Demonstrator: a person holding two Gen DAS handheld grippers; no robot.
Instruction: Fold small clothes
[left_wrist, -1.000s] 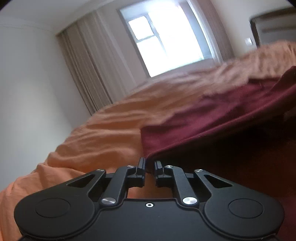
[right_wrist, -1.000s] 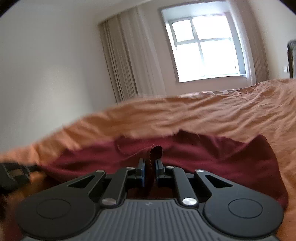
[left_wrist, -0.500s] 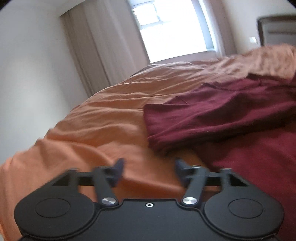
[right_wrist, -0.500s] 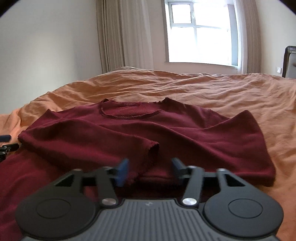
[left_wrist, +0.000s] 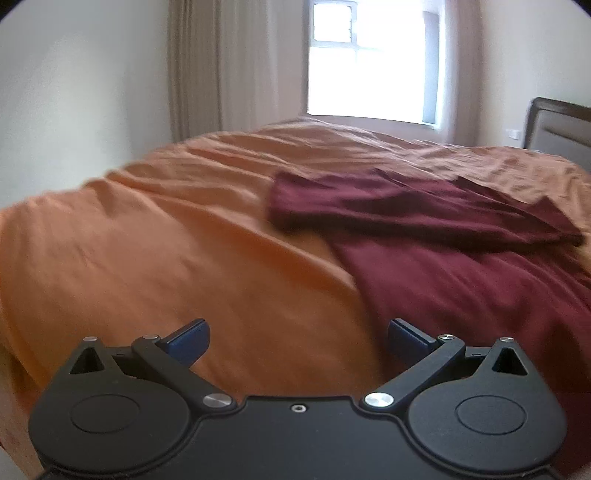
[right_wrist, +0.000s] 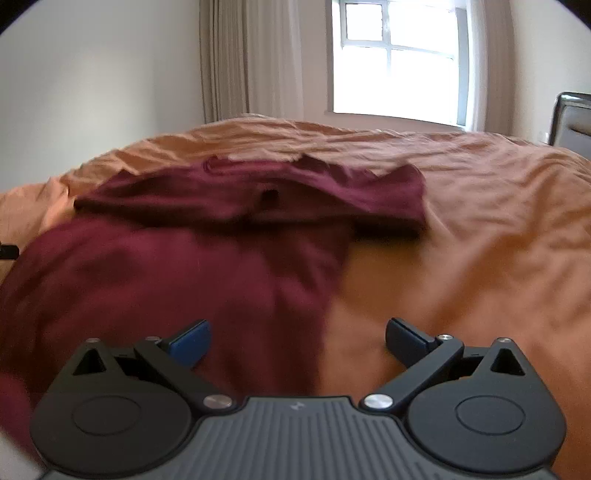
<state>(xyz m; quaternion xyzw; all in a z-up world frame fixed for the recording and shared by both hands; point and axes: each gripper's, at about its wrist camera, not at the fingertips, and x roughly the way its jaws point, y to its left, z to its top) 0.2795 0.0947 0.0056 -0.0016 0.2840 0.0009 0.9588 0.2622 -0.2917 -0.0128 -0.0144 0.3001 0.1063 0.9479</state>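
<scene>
- Fingers of the left gripper (left_wrist: 298, 338) and right gripper (right_wrist: 298, 338) are spread wide, holding nothing.
- Maroon T-shirt (right_wrist: 207, 258) lies on the orange bedsheet (left_wrist: 147, 240), its upper part folded over, ahead of both grippers.

— Blur? 
— The maroon shirt (right_wrist: 177, 273) smears ahead of the right fingers (right_wrist: 190, 341); its hem runs off the lower left edge.

— Cut off? 
— Headboard (left_wrist: 561, 129), far right of the left fingers (left_wrist: 186, 338), clipped by the frame.
</scene>
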